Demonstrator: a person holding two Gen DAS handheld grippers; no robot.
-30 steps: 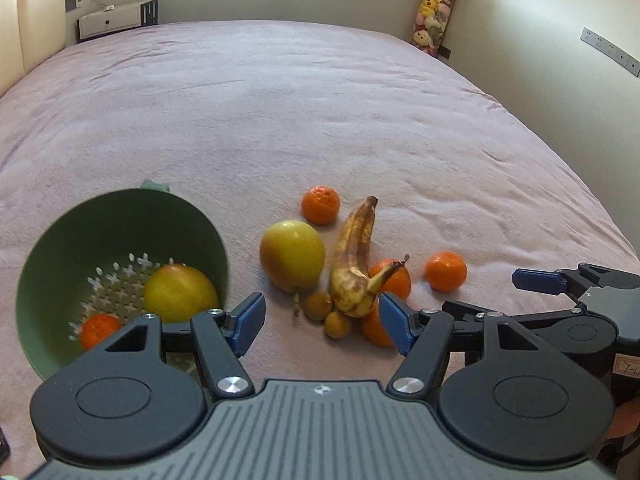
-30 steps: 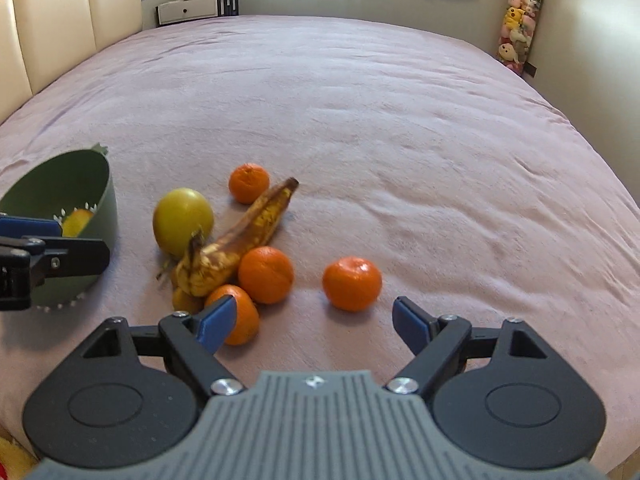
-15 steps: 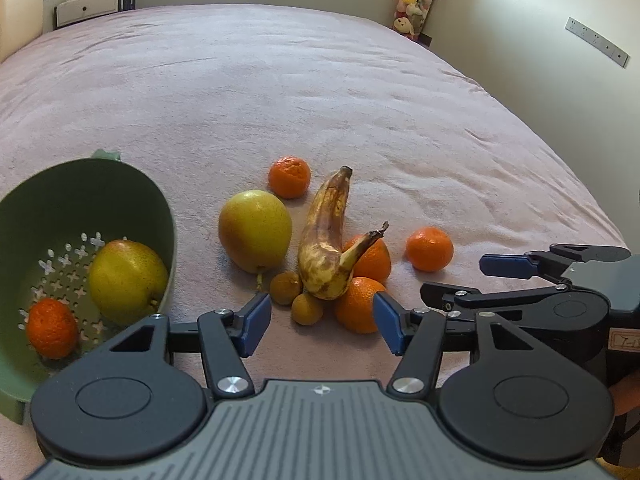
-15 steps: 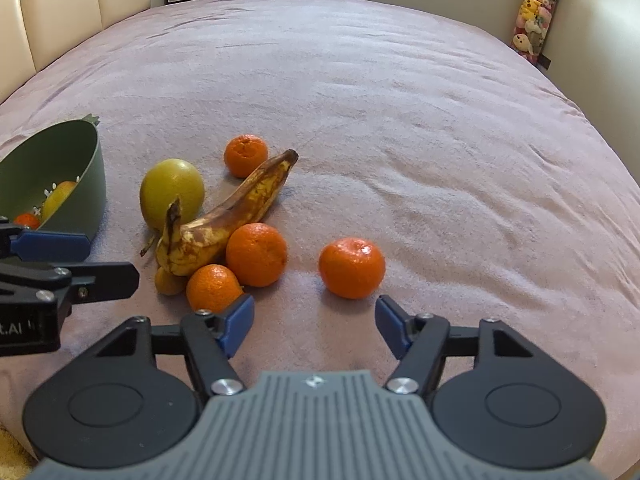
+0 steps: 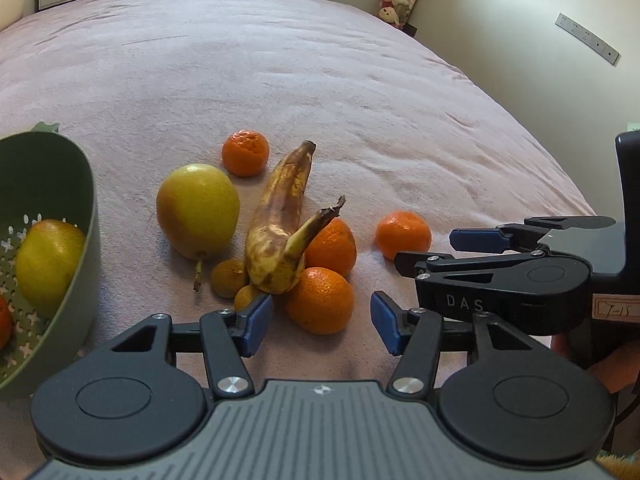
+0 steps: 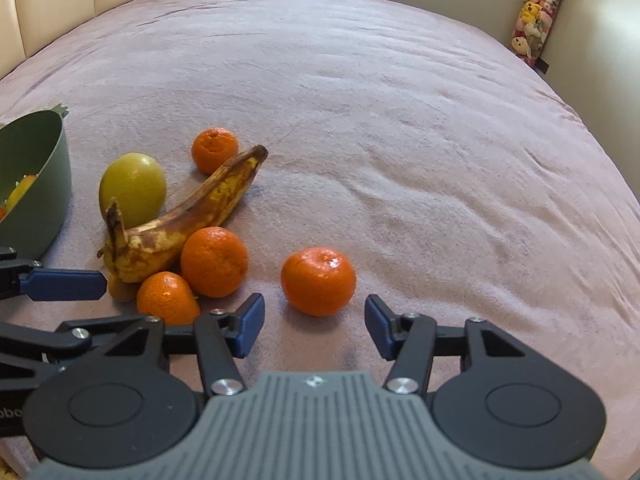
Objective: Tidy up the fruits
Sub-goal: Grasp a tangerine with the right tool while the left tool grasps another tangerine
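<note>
Fruit lies on a pink bed (image 6: 400, 100). The landmark is an overripe, brown-spotted banana (image 5: 280, 228). Left of it sits a yellow-green pear (image 5: 197, 210); beyond that, a green colander (image 5: 80, 216) holds another pear. Mandarins ring the banana, and one lone mandarin (image 6: 318, 280) lies to its right, apart. Two small brownish fruits, possibly longans, touch its near end. The right claw (image 6: 314, 326) is released, fingers spread just short of the lone mandarin. The left claw (image 5: 320, 322) is also released, empty, facing the nearest mandarin (image 5: 320, 299). Mandarins likely feel light and soft-skinned; grip across the middle, gently.
</note>
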